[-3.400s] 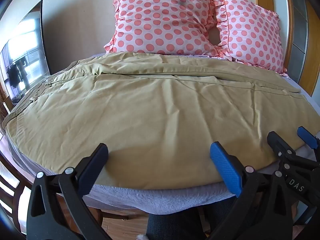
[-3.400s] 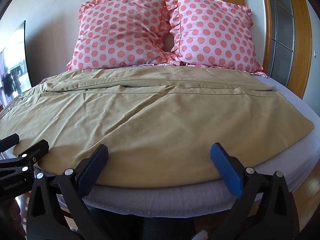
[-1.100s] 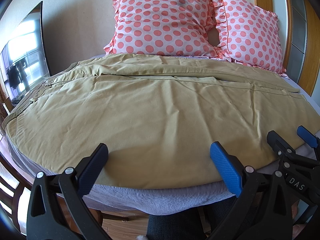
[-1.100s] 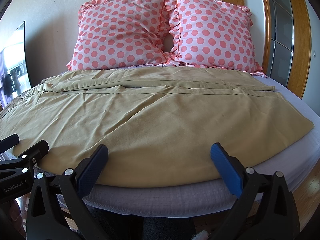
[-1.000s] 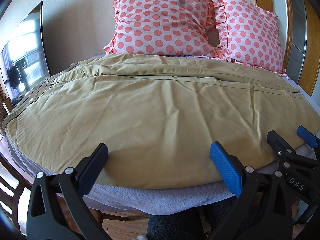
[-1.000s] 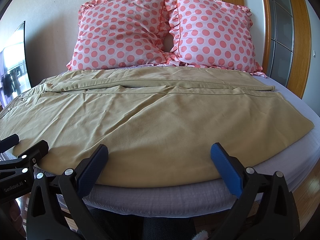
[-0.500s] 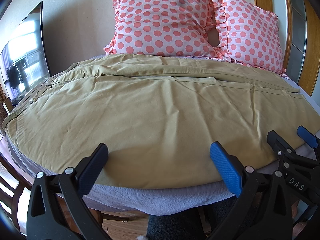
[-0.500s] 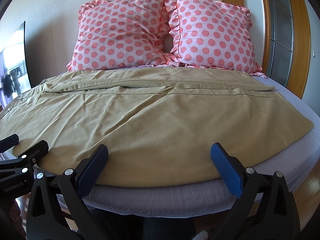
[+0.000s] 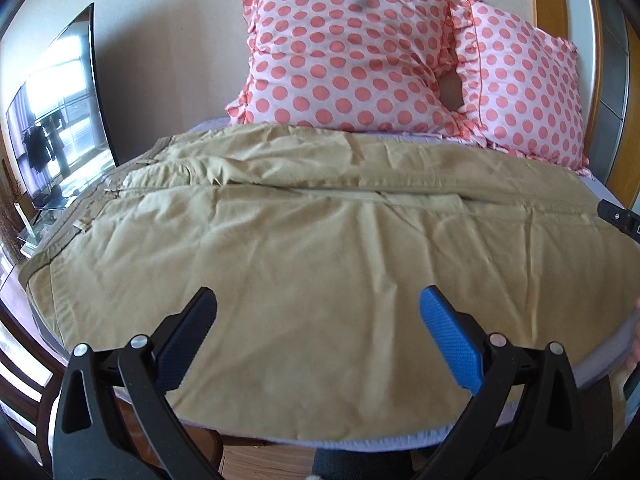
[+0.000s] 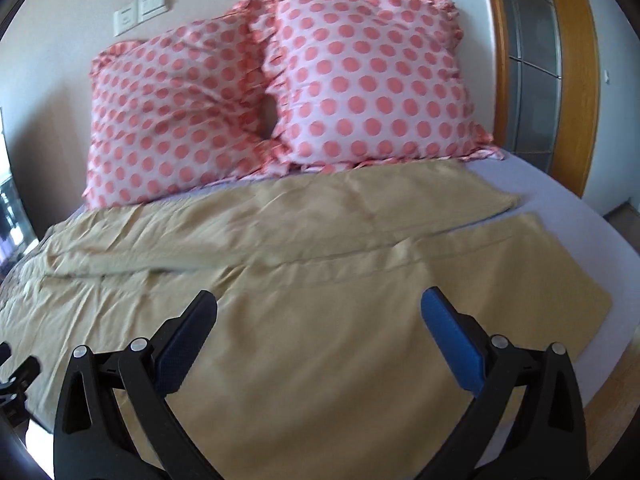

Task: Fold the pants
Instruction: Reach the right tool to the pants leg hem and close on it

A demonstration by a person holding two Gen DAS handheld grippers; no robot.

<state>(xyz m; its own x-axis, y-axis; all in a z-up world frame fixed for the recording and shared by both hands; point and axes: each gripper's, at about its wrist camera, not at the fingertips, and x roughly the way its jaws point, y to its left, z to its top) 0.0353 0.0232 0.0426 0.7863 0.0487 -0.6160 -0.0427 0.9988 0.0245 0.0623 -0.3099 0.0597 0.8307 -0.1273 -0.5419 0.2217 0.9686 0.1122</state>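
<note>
I see the bed (image 10: 560,200) with its pale lilac sheet, and the tan pants (image 9: 320,260) spread flat across nearly all of it, waistband toward the bed's left edge, leg hems toward its right, the two legs side by side. Behind the pants, two polka-dot pillows (image 10: 280,100) lean on the wall. My left gripper (image 9: 318,320) hovers over the near leg, fingers wide apart, holding nothing. My right gripper (image 10: 318,320) hangs over the same leg nearer the hems, fingers also spread and empty. I judge that no fold is made yet; I am at the approach. Next I likely need to pinch the near edge with both grippers and carry it over onto the far leg, keeping the cloth taut.
</note>
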